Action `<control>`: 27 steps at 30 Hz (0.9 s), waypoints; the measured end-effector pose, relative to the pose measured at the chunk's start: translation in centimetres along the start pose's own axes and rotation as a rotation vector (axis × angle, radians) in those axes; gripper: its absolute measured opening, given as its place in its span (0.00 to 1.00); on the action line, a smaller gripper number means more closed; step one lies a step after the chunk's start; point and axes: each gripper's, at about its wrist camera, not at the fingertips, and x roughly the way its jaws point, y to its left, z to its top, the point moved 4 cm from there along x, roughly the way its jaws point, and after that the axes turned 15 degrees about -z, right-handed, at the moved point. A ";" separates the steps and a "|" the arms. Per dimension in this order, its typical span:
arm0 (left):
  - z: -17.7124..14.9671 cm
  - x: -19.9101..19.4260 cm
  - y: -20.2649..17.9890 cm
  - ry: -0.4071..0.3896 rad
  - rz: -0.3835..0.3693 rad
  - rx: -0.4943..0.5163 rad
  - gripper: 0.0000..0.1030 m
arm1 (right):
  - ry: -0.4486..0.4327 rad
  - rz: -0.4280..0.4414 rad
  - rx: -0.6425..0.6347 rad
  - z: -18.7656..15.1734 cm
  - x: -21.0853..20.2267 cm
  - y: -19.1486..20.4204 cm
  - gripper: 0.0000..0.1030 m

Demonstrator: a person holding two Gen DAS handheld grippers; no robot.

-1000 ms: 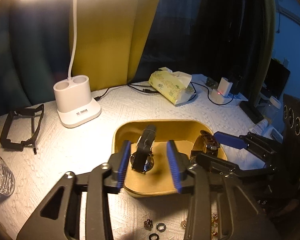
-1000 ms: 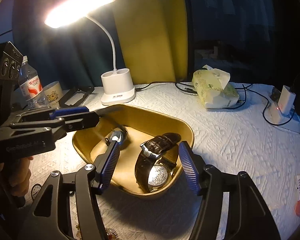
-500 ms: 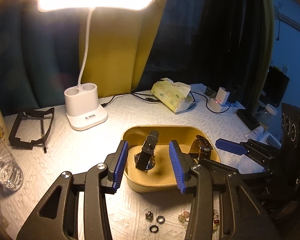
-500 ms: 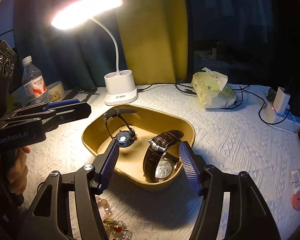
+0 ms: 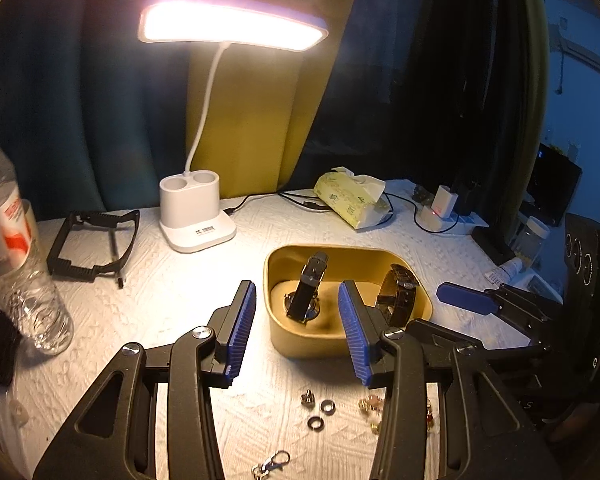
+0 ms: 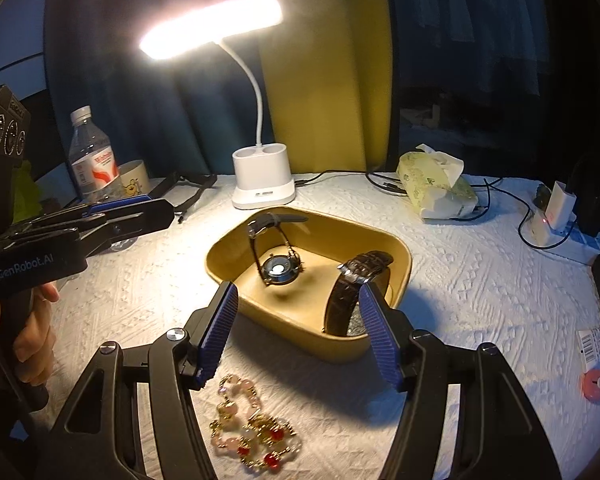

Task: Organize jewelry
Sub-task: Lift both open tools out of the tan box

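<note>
Watches sit inside the yellow tray [image 6: 398,258]: a black-strapped watch [image 6: 278,266] toward its left, a brown-strapped watch [image 6: 350,286] at its right. Left gripper [image 5: 296,330] and right gripper [image 6: 296,334] hover near the tray's near side, jaws apart and empty. Beaded bracelets [image 6: 252,428] and small rings [image 5: 318,410] lie on the white cloth [image 6: 480,280], nearer than the tray.
</note>
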 end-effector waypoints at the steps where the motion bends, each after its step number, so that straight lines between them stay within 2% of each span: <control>1: -0.2 -0.2 0.0 -0.001 -0.001 -0.001 0.44 | 0.002 0.000 -0.001 -0.1 -0.1 0.1 0.62; 16: -2.8 -3.1 0.8 -0.005 0.017 -0.040 0.44 | 0.011 0.016 -0.036 -1.6 -1.7 2.5 0.62; 27: -5.5 -3.9 2.2 0.038 0.025 -0.079 0.44 | 0.032 0.022 -0.057 -2.7 -2.0 4.0 0.62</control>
